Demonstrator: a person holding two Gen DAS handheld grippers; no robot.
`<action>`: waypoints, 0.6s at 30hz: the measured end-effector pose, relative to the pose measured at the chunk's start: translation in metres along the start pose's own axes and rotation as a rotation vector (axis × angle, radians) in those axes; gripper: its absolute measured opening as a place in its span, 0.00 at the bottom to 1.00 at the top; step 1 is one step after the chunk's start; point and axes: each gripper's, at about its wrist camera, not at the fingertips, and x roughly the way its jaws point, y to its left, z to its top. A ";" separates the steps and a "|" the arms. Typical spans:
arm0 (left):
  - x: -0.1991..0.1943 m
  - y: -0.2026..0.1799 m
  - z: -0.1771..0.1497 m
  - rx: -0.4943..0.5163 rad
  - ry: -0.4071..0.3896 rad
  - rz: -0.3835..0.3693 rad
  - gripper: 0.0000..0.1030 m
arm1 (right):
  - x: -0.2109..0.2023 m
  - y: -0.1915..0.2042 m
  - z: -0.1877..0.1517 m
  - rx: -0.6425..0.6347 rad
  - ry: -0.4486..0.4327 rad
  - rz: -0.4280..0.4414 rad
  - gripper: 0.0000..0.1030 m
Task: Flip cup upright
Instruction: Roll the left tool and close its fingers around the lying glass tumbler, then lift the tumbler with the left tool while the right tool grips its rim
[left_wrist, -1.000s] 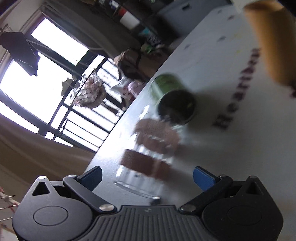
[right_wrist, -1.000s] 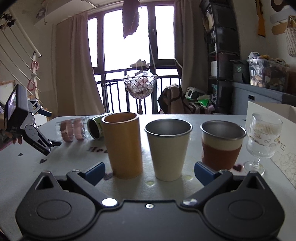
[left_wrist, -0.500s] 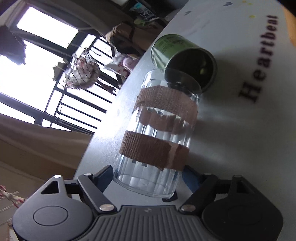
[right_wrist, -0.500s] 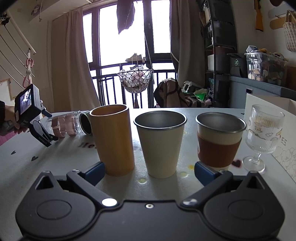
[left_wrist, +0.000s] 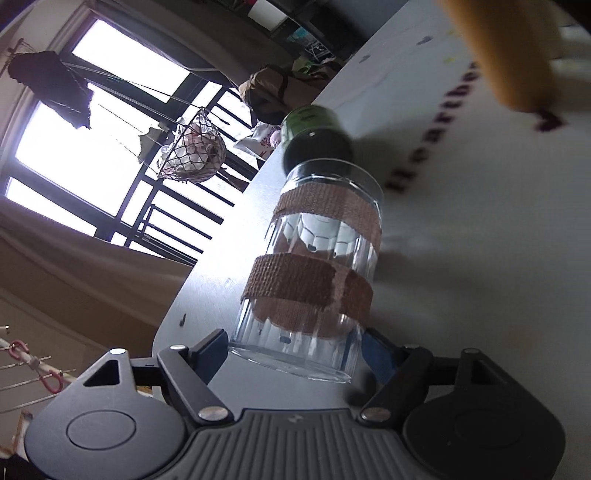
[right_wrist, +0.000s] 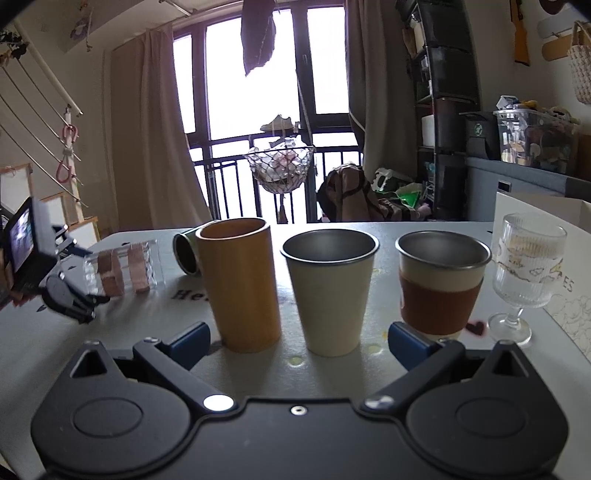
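Left wrist view: the left hand-held gripper (left_wrist: 293, 345) pinches the base of a clear ribbed glass cup (left_wrist: 314, 275), its blue-padded fingers (left_wrist: 376, 356) pressed against the thick bottom on either side. Two bands of coarse brown woven tape wrap the fluted glass wall. The cup lies on its side, its open mouth pointing away from the camera toward a green metal can (left_wrist: 314, 136), also toppled, dark opening facing the glass. Whether rim and can touch cannot be told through the blur. Both sit on the smooth white surface (left_wrist: 461, 258), printed with dark lettering. A mustard-yellow cylinder (left_wrist: 506, 51) blurs across the upper right corner.

Right wrist view: the right hand-held gripper (right_wrist: 295, 341) hovers with its jaws spread wide, holding nothing. Standing upright in a row just ahead are a tall matte yellow tumbler (right_wrist: 240, 284), a cream tapered cup (right_wrist: 330, 291) with a steel rim, and a shorter steel-rimmed cup (right_wrist: 441, 286) wearing a rust-brown sleeve. A ribbed stemmed glass (right_wrist: 522, 271) stands at far right beside a white card. At far left, the left hand-held gripper (right_wrist: 83, 301) clasps the taped glass cup (right_wrist: 123, 267), which rests horizontally near the surface (right_wrist: 155, 325), the green can (right_wrist: 186, 253) just beyond it, partly behind the yellow tumbler.
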 end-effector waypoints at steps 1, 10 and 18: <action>-0.011 -0.004 -0.003 -0.001 -0.008 -0.005 0.77 | -0.001 0.002 0.000 -0.003 -0.002 0.009 1.00; -0.086 -0.045 -0.021 -0.031 -0.027 -0.076 0.77 | 0.000 0.010 0.003 0.108 0.046 0.171 1.00; -0.125 -0.067 -0.027 -0.126 -0.067 -0.145 0.77 | 0.047 0.028 0.001 0.380 0.302 0.443 1.00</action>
